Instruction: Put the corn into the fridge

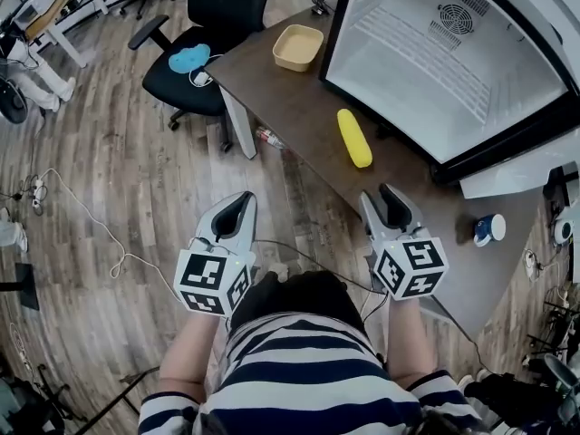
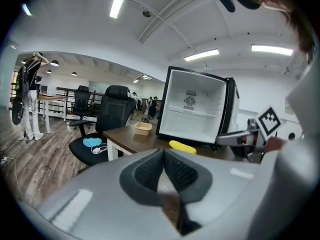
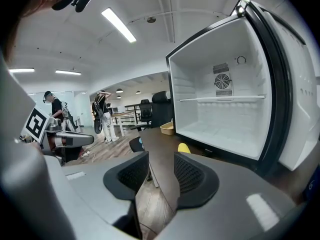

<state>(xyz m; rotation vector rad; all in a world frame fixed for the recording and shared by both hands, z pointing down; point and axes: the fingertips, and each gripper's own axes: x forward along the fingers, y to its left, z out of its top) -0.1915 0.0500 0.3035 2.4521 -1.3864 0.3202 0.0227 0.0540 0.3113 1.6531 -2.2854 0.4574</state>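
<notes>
A yellow corn cob (image 1: 353, 137) lies on the brown table (image 1: 299, 107), just in front of the open fridge (image 1: 435, 89), whose white inside holds nothing I can see. Both grippers hang close to my body, short of the corn. My left gripper (image 1: 238, 201) is off the table's edge over the wooden floor, its pads meeting at the tips with nothing held. My right gripper (image 1: 382, 196) is over the table's near part, jaws apart and empty. The left gripper view (image 2: 163, 151) shows the corn (image 2: 182, 146) ahead. In the right gripper view (image 3: 161, 156) the corn (image 3: 184, 148) peeks over the right pad.
A beige tray (image 1: 298, 47) sits at the table's far end. A black office chair (image 1: 208, 53) with a blue object (image 1: 188, 59) stands left of the table. A blue and white mug (image 1: 489, 229) is on the table at the right. Cables trail over the floor (image 1: 82, 216).
</notes>
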